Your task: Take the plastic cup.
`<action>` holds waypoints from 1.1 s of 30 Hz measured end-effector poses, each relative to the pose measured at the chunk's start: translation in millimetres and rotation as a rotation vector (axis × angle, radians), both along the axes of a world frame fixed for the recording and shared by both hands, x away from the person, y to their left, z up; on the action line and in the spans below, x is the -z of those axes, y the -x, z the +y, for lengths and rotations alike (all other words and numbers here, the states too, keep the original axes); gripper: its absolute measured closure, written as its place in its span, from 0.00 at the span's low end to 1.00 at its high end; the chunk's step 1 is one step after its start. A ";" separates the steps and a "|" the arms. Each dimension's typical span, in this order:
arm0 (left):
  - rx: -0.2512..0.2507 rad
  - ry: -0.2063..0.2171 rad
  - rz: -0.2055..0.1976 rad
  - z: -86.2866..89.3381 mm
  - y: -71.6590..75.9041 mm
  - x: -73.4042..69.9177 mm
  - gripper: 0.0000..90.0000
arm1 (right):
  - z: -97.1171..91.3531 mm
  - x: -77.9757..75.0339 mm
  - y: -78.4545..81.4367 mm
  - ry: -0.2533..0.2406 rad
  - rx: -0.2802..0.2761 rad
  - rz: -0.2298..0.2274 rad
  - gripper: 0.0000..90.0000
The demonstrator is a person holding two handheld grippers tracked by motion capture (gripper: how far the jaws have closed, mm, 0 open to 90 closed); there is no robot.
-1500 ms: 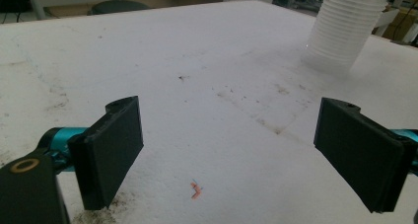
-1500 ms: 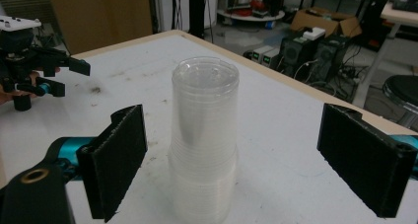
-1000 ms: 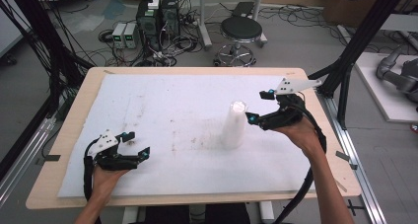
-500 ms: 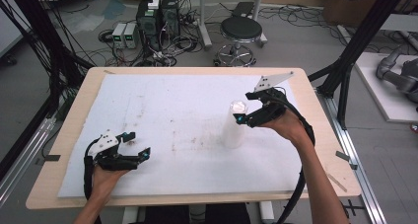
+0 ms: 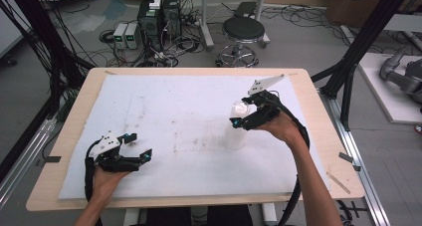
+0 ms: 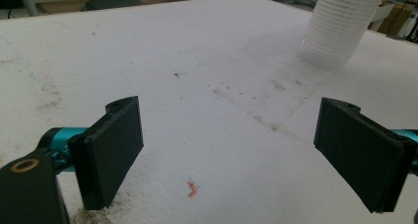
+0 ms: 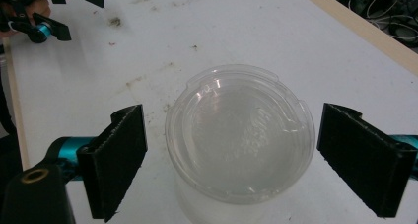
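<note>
White padding covers the wooden desk (image 5: 318, 151), speckled with small dark marks, and beyond it on the grey floor stand a round stool (image 5: 243, 31) and a cluster of electronics boxes (image 5: 159, 14) with tangled cables. Right of the desk's middle stands a stack of clear plastic cups (image 5: 236, 126), upright, its top cup open to the right gripper view. The right gripper (image 5: 243, 114) hangs just above that stack with its black pads spread wide, one on each side of the top rim and neither touching it. Well apart, near the front left edge of the desk, the left gripper (image 5: 138, 147) rests low over the padding, its pads likewise spread with only bare padding between them; the cup stack shows farther off in its view.
</note>
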State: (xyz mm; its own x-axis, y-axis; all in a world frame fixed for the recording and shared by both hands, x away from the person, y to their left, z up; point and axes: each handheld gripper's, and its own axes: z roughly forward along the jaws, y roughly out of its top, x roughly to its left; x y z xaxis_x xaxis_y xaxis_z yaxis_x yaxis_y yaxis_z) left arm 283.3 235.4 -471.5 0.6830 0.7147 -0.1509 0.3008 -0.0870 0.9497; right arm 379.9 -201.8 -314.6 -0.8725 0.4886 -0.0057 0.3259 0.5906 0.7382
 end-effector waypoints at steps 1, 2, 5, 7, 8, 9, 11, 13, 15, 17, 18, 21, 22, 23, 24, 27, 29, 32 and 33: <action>0.003 -0.001 0.001 0.2 -0.2 0.0 0.12 | 2.6 0.7 -0.2 0.000 -0.001 0.003 0.13; 0.003 -0.002 0.002 0.3 -0.3 0.0 0.12 | 2.6 0.7 -0.2 0.000 -0.001 0.003 0.13; 0.001 -0.001 0.000 0.1 -0.2 0.1 0.12 | 5.5 3.1 -1.6 0.020 -0.004 0.009 0.17; 0.001 0.000 0.000 0.1 -0.2 0.1 0.12 | 5.9 3.9 -2.2 0.027 -0.013 0.022 0.20; 0.003 0.000 0.002 0.4 -0.3 0.0 0.12 | 6.0 4.2 -2.5 0.021 -0.007 0.016 0.20; 0.003 0.002 0.003 0.2 -0.5 0.1 0.12 | 5.5 4.6 -3.0 0.014 -0.008 0.011 0.20; 0.002 0.003 0.004 0.3 -0.8 0.1 0.13 | 4.4 7.3 -3.5 0.003 0.002 0.020 0.20; 0.002 0.003 0.004 0.3 -0.8 0.1 0.12 | 4.1 8.4 -3.8 0.002 0.004 0.022 0.20; -0.001 0.005 0.005 0.1 -0.8 0.2 0.12 | 4.4 9.7 -3.9 0.002 0.008 0.023 0.20; -0.002 0.005 0.008 0.1 -0.8 0.2 0.12 | 5.5 10.2 -4.0 0.006 0.004 0.027 0.24; -0.003 0.006 0.007 0.1 -0.8 0.3 0.12 | 5.7 10.3 -4.0 0.011 0.003 0.033 0.24; -0.001 0.007 0.007 0.2 -0.8 0.3 0.12 | 6.2 10.3 -4.5 0.012 0.004 0.034 0.29; -0.001 0.007 0.007 0.2 -0.8 0.3 0.12 | 6.3 10.5 -4.6 0.011 0.000 0.036 0.29; -0.001 0.007 0.007 0.2 -0.8 0.3 0.12 | 6.2 10.7 -4.6 0.013 0.001 0.037 0.29; -0.001 0.007 0.007 0.2 -0.8 0.3 0.12 | 6.2 10.9 -4.4 0.014 0.002 0.040 0.30; -0.002 0.006 0.006 0.1 -0.8 0.3 0.12 | 4.7 11.8 -4.9 0.012 0.009 0.038 0.31; -0.001 0.007 0.007 0.2 -0.8 0.3 0.12 | 4.0 11.7 -5.0 0.012 0.009 0.044 0.34; -0.001 0.008 0.008 0.2 -1.0 0.3 0.13 | 3.9 11.3 -4.4 0.014 0.009 0.050 0.37; -0.001 0.007 0.008 0.2 -1.0 0.3 0.12 | 3.9 11.2 -4.4 0.013 0.007 0.048 0.38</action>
State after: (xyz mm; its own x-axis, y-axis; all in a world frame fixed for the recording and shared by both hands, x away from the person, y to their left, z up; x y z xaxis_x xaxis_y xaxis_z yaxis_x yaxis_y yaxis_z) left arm 284.3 235.7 -471.8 0.6812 0.7141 -0.1615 0.3083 -0.0798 0.9479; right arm 384.3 -197.9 -325.8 -0.8683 0.4951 0.0300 0.3653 0.5975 0.7139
